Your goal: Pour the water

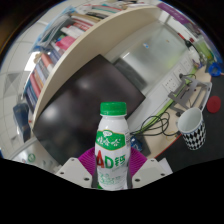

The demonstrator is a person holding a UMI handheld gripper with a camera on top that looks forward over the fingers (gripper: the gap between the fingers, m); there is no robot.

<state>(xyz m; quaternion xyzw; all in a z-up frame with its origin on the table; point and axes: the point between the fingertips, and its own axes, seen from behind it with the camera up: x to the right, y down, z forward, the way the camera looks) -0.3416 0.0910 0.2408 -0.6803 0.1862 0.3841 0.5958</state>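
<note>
Clamped in the gripper (113, 172): a small white plastic bottle with green cap and green "AD" label (112, 148), upright, both magenta pads (135, 160) pressed against its sides. To the bottle's right, near it, stood a black-and-white checked cup (191, 127). Beyond, seen tilted: a pale table (140, 45) and a bookshelf of coloured books (55, 50).

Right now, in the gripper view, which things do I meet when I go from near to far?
Gripper fingers with the green-capped AD bottle standing between them → checkered cup → dark chair → bookshelf.
</note>
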